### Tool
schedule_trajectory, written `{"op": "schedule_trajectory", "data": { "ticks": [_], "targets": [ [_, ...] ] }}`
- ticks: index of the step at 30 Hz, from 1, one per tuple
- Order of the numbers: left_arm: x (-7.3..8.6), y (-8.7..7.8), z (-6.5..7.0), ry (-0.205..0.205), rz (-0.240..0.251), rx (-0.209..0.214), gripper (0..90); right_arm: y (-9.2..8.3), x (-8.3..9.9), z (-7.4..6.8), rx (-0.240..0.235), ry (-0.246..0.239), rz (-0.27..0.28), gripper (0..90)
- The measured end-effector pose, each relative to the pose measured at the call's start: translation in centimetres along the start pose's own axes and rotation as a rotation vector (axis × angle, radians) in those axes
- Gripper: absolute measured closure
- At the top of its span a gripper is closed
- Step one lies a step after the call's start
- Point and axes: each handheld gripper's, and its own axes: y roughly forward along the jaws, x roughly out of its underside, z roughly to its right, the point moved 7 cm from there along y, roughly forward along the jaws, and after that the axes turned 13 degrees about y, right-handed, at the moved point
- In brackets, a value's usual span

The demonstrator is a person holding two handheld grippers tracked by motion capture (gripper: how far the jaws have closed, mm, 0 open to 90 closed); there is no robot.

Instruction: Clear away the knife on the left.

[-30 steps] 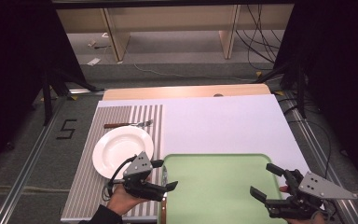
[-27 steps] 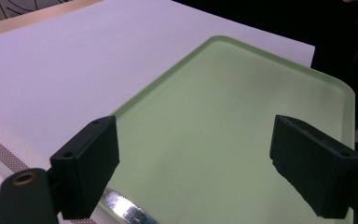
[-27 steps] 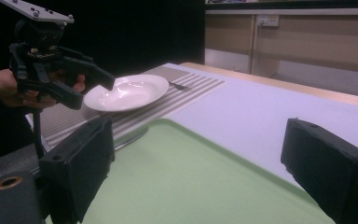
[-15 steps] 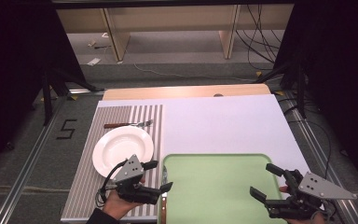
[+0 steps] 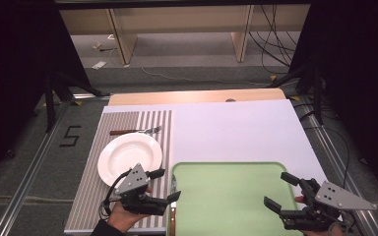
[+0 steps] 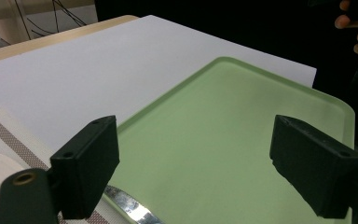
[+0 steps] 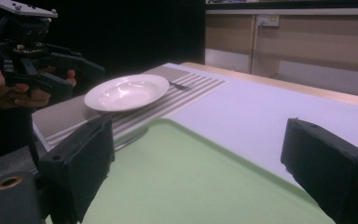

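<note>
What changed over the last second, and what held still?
The left gripper slid back toward the person along the tray's left edge, coming off the plate's rim to hang open over the knife. Nothing was taken hold of or let go. The right gripper stayed open at the tray's right edge; plate, fork, knife and tray lie as before.

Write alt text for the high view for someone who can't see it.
Two hand-held grippers, left gripper and right gripper, hover open at either end of an empty green tray. A white plate and fork lie on a striped mat.
</note>
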Motion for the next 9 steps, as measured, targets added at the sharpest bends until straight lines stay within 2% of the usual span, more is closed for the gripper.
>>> {"op": "schedule_trajectory", "data": {
  "ticks": [9],
  "targets": [
    [0.04,0.13,0.12,0.001,-0.005,0.011,15.1,-0.01,-0.01,0.02,0.001,0.001,0.000,10.5]
  ]
}}
